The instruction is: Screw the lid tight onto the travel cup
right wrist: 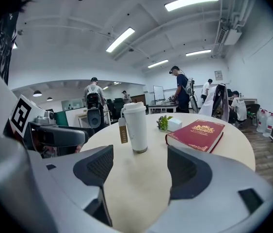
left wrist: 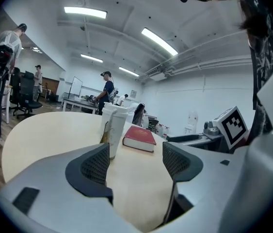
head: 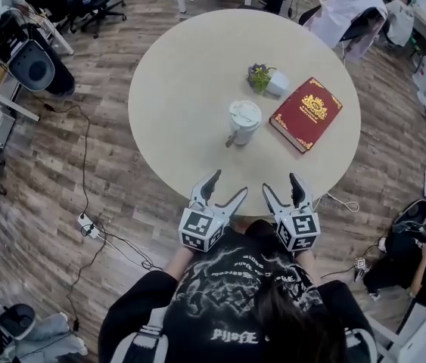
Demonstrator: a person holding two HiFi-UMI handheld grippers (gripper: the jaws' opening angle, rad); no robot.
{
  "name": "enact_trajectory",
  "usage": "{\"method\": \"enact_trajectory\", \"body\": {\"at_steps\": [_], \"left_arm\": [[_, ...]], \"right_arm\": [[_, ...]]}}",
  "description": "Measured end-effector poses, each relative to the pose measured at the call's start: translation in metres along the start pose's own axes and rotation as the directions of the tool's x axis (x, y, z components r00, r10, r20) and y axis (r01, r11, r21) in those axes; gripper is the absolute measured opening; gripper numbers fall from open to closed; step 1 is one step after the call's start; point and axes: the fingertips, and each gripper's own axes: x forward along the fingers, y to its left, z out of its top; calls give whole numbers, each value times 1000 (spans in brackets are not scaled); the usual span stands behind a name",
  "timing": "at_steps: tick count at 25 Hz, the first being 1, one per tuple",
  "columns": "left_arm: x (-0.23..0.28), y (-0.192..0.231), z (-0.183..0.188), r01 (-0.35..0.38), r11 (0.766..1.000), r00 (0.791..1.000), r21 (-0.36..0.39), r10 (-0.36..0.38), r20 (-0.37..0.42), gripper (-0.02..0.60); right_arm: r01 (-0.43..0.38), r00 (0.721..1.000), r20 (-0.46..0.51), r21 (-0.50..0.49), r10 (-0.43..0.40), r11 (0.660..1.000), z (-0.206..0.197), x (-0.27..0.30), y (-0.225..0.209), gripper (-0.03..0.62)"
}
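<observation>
The left gripper (head: 228,184) and right gripper (head: 281,183) hover spread and empty at the table (head: 175,89) edge; the white travel cup (head: 241,129) stands upright mid-table, lid (head: 244,113) on top. Brace its body low, then clamp the lid squarely

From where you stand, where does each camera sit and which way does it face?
Head view: on the person's head, facing steeply down at the table, travel cup and red book; shows left gripper, right gripper, hair, black shirt.
Left gripper view: on that gripper, facing across the table between open jaws; shows the right gripper's marker cube.
Right gripper view: likewise on its gripper; shows the left gripper at left.
Shared: all three see cup and book.
</observation>
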Motion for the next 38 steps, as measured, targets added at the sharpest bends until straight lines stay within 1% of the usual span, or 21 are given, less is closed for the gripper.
{"method": "enact_trajectory", "body": {"at_steps": [4,7,14,16,20,23,25,27,31,36,38], "left_arm": [[10,-2,-6,42,999,999,-19,-43,-23,362],[23,-2,-8,54,998,998,-35,-56,-32,362],[68,-3,-12,-2,996,998,-91,-3,-61,362],[85,1,-12,-36,994,997,-106,28,-69,362],[112,22,-9,-145,983,987,-111,136,-81,362],[125,39,-9,-219,971,973,-100,209,-100,362],[131,49,-11,-263,962,960,-78,253,-119,362],[137,56,-12,-291,955,950,-54,282,-135,362],[147,69,-11,-358,932,928,-59,348,-135,362],[154,82,-9,-402,914,910,-48,394,-129,365],[156,88,-8,-410,912,906,-15,405,-123,370]], "right_arm": [[36,999,5,16,-36,999,8,3,-11,336],[44,999,12,20,-44,999,16,9,-21,336],[-39,999,24,5,39,999,41,30,-33,336],[-67,997,28,3,67,998,48,35,-40,336],[-104,994,46,37,103,994,60,44,-61,336],[-117,992,44,39,116,992,62,53,-74,336],[-129,991,38,33,128,991,63,57,-79,336],[-141,990,34,24,140,990,66,61,-83,336],[-147,989,19,21,147,989,64,65,-98,336],[-166,986,-4,29,167,986,67,74,-109,337],[-154,987,-39,52,156,987,67,80,-114,347]]}}
